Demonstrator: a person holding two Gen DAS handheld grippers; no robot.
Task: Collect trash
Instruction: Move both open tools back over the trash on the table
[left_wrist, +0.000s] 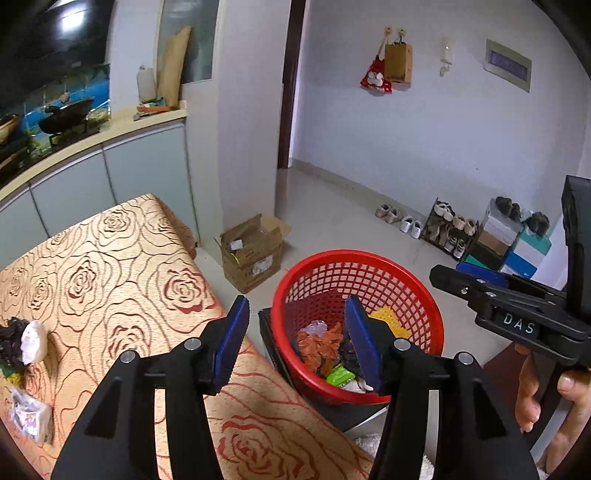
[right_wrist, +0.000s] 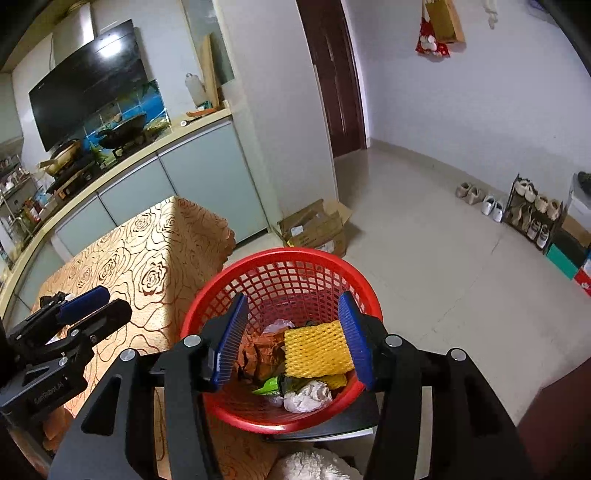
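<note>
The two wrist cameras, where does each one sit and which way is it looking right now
Left wrist: on the left gripper, looking down past open jaws at the flowered table and red basket; right gripper and a hand show.
Right wrist: on the right gripper, jaws open, above the basket; left gripper shows.
Shared: basket, table, cardboard box.

Each camera sits on its own gripper and looks forward and downward along the two blue-padded fingers, which fill the lower part of its picture. The left wrist view looks past the edge of the rose-patterned worktop toward the red basket, close below and slightly right of centre, with the right gripper entering from the right edge. The right wrist view hangs almost directly over the same basket, nearer to it, with the left gripper at its left edge. Both views share the basket, the worktop, the cardboard box on the floor, the kitchen counter and the shoe rack by the far wall.
</note>
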